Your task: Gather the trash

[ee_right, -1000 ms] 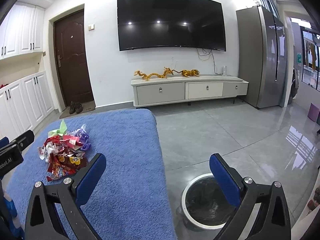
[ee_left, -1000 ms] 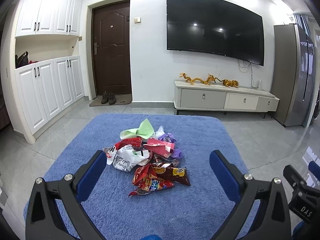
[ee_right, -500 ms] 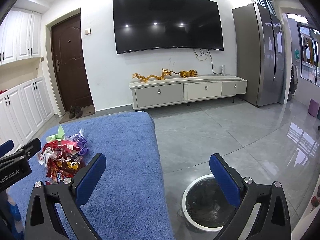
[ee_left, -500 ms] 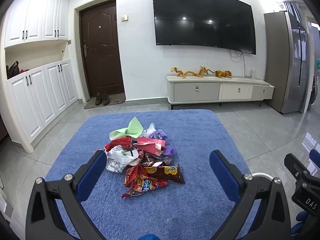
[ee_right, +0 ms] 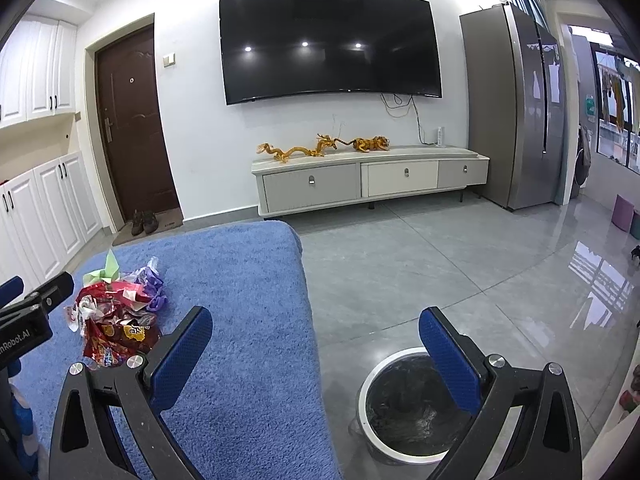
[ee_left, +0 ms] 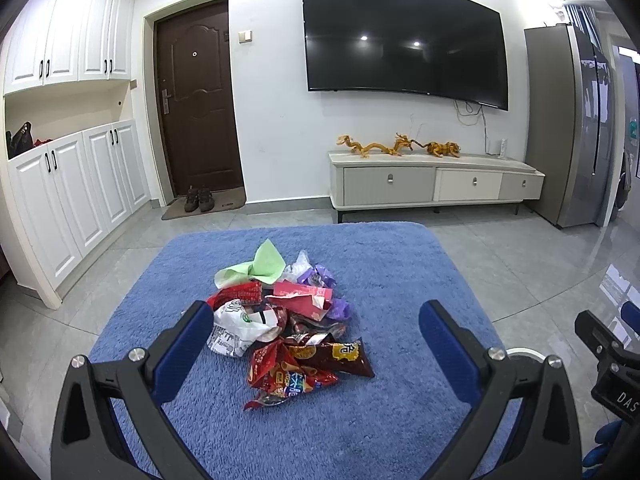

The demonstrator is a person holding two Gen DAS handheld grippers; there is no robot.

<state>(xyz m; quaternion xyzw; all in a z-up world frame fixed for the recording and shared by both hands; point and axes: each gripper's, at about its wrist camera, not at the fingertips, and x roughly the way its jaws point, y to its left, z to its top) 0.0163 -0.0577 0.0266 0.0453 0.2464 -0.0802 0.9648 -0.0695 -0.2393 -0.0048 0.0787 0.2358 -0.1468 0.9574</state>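
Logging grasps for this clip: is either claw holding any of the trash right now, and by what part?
Nothing is held. The left claw and the right claw are both open and empty; the wrapper pile lies untouched.

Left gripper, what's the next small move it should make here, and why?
Probably ease the left gripper forward and down onto the nearest red snack wrapper. Its jaws are wide open and empty, the trash pile lies untouched on the blue rug straight ahead, and the bin waits beside the rug under the open right gripper.
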